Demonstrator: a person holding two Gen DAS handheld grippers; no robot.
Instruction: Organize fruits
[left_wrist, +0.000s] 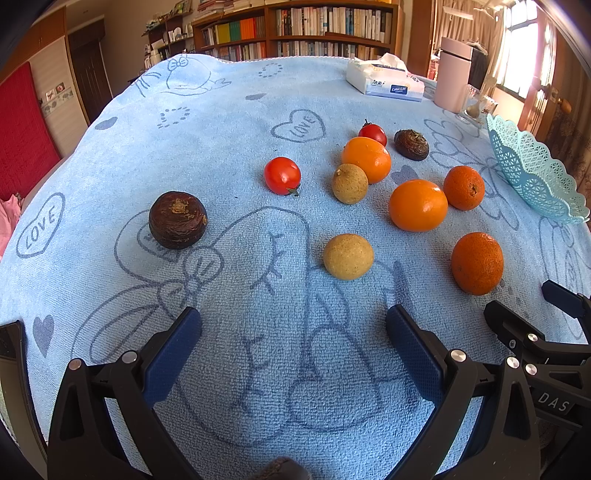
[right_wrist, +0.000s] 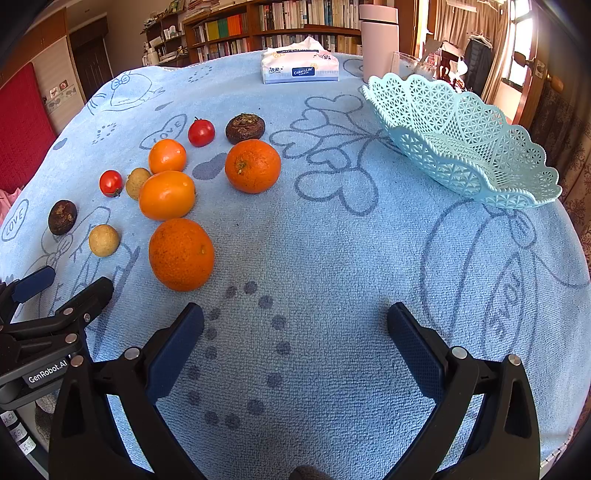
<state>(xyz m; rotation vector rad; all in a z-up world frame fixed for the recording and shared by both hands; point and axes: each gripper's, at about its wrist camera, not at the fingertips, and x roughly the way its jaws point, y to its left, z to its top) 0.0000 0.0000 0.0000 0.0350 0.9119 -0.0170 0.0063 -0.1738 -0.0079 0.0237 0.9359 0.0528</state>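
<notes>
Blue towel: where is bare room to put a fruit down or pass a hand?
Bare cloth lies between the nearest orange and the basket, in front of the open right gripper. Another free patch lies ahead of the open left gripper, below the dark fruit and tan fruit. The fruit cluster around the smooth orange is crowded.

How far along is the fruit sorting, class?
Nothing looks done: the pale blue lattice plastic basket holds no fruit. Nothing is in hand: the left claw and right claw are open. All remains: the oranges, tomatoes and brown fruits, like the big rough orange, lie on the blue towel.
</notes>
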